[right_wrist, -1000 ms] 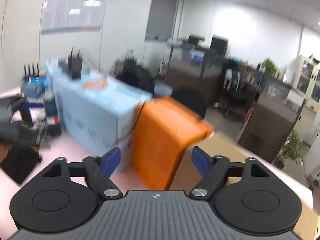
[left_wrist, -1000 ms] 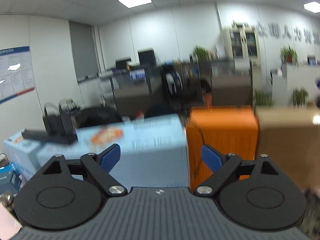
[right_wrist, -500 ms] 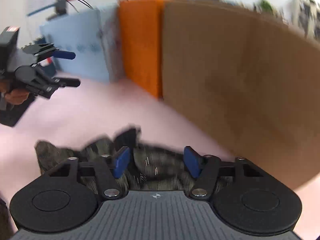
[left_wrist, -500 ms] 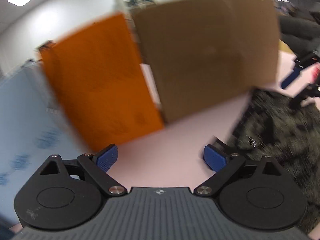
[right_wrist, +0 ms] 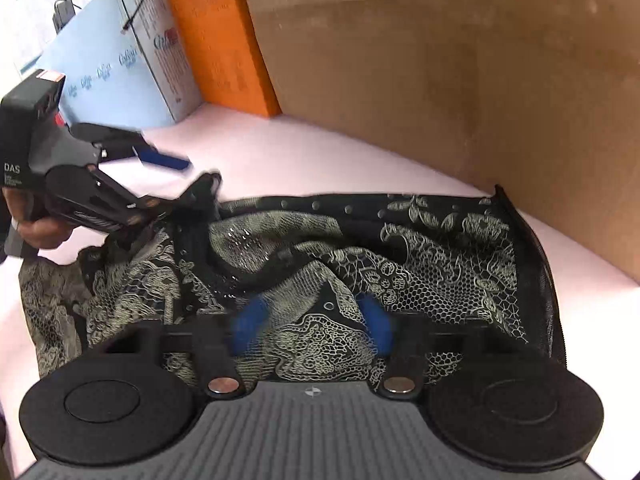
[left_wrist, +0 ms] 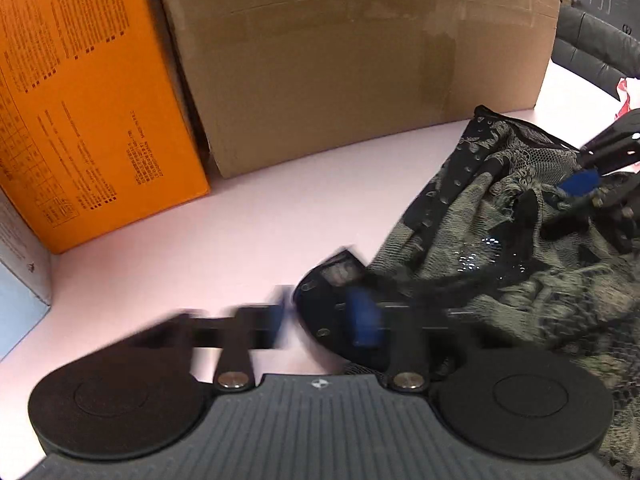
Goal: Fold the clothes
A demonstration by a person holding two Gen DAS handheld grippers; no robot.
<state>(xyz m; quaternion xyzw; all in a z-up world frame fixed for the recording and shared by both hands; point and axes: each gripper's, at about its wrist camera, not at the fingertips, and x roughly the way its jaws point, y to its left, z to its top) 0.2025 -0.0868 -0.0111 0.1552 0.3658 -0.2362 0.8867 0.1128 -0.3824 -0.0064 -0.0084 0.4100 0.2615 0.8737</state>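
A dark lace garment with a pale floral pattern (right_wrist: 400,264) lies crumpled on the pink table (right_wrist: 280,152). It also shows in the left wrist view (left_wrist: 500,240). My left gripper (left_wrist: 322,316) is at the garment's left corner; a black edge lies between its blurred blue pads, which stand partly apart. It also shows in the right wrist view (right_wrist: 160,176). My right gripper (right_wrist: 312,328) is low over the garment's near edge, with blurred pads apart around a fold. It shows in the left wrist view (left_wrist: 584,188) at the garment's right side.
A brown cardboard box (left_wrist: 352,52), an orange box (left_wrist: 80,92) and a light blue box (right_wrist: 108,68) stand in a row along the back of the table. Bare pink table (left_wrist: 240,220) lies between the boxes and the garment.
Both grippers have swung down from facing the room to the table and reached the garment. Both pairs of pads have narrowed and are blurred with motion.
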